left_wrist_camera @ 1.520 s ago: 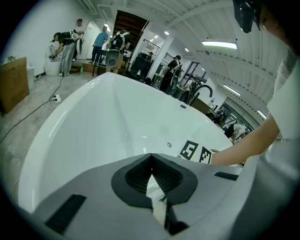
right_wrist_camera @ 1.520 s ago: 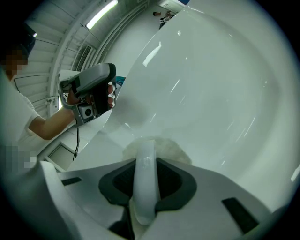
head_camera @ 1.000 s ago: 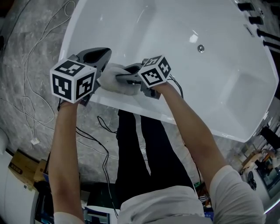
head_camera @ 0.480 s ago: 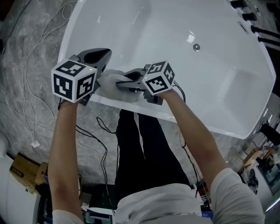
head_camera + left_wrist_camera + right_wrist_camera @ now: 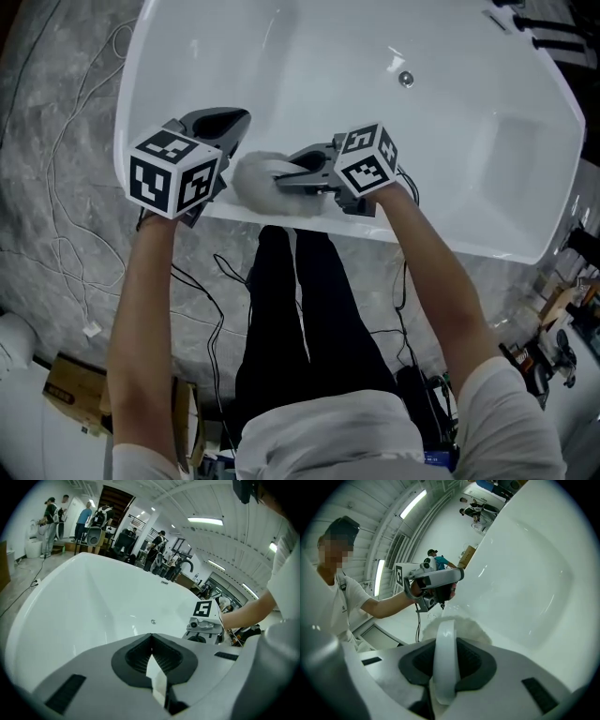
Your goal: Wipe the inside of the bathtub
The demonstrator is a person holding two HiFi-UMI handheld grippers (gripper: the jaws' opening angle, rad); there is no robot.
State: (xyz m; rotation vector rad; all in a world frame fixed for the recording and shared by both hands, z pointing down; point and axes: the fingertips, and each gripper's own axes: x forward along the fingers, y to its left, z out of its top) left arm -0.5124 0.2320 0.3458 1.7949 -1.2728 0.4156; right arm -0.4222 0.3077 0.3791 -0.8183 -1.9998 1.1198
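The white bathtub (image 5: 309, 223) fills the top of the head view, its drain (image 5: 405, 79) on the far floor. My right gripper (image 5: 283, 174) points left over the near rim and is shut on the white handle (image 5: 444, 658) of a fluffy white wiping pad (image 5: 257, 180). The pad (image 5: 465, 624) rests against the tub's near inner wall (image 5: 525, 573). My left gripper (image 5: 230, 122) hovers just left of the pad above the rim. Its jaws (image 5: 151, 639) are shut with nothing seen between them. Each gripper view shows the other gripper: the right gripper (image 5: 204, 620), the left gripper (image 5: 436, 581).
Thin cables (image 5: 66, 216) trail over the grey marbled floor left of the tub. Dark faucet fittings (image 5: 553, 37) stand at the far right rim. The person's black-trousered legs (image 5: 300, 319) press against the near rim. A cardboard box (image 5: 70, 403) lies bottom left. People (image 5: 56, 513) stand far behind.
The head camera has shifted, so the tub sits higher in view. The right gripper with the pad has eased slightly rightward along the near wall. The left gripper has stayed put.
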